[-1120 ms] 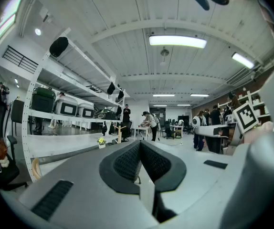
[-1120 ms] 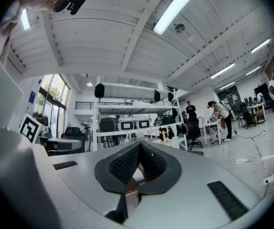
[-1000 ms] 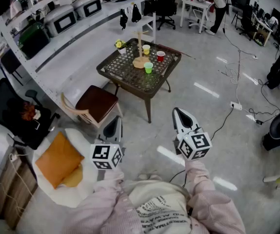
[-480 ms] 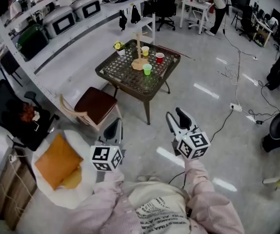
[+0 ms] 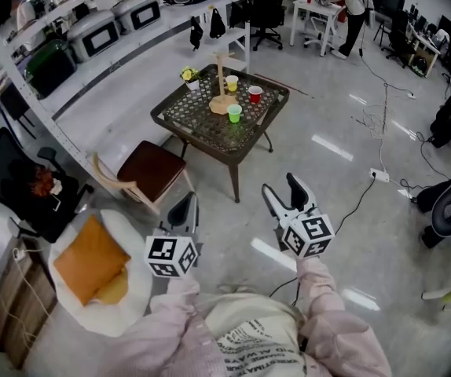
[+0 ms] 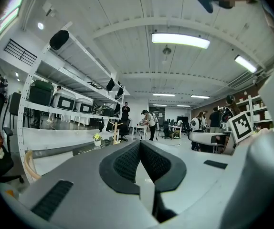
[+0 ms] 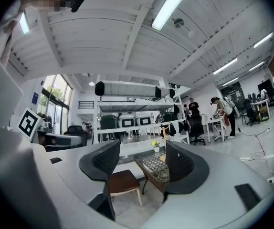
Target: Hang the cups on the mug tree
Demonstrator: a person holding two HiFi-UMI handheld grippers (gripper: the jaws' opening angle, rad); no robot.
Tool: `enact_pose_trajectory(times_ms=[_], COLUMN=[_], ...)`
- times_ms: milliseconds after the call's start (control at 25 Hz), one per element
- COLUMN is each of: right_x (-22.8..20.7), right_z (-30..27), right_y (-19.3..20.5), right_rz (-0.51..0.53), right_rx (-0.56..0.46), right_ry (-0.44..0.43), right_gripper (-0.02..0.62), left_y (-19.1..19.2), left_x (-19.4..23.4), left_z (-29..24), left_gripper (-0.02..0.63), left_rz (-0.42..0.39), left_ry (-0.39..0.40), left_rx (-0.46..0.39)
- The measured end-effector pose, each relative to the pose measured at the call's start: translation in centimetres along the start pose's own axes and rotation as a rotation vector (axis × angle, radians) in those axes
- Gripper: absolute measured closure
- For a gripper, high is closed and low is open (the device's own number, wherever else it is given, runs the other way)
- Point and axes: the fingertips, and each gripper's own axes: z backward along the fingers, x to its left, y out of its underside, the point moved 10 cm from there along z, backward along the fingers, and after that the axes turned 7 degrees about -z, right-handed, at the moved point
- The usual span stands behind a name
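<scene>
Beside the mug tree [image 5: 224, 85], three cups [image 5: 234, 113] are standing, likely light and squashy, best pinched at the rim. Well away, the right hand-held gripper [image 5: 280, 187] has just been opening, empty; the left hand-held gripper [image 5: 185, 201] is sitting clenched.

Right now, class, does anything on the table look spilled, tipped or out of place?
Nothing stands out. The yellow cup, red cup and green cup stand upright on the table beside the mug tree; nothing looks spilled.
</scene>
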Motion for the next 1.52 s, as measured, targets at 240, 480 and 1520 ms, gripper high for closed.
enact_pose_trajectory(times_ms=[240,480,1520], right_x=[-1.0,-1.8,-12.7], right_z=[-0.5,-2.4,-23.7], right_y=[0.3,1.2,5.5], right_rz=[-0.014,-0.034,-0.131], right_rx=[0.015,0.029,0.172], right_ry=[-0.010,-0.025,0.017], right_gripper=[0.319,0.313,0.313], left_y=[0.5,1.2,4.7], left_x=[0.0,0.9,12.7], left_z=[-0.5,-1.6,-24.4], left_gripper=[0.607,0.607,0.607], left_rz=[0.001,0.019,0.121], left_ry=[-0.015,-0.039,0.024], left_rx=[0.015,0.030,0.150])
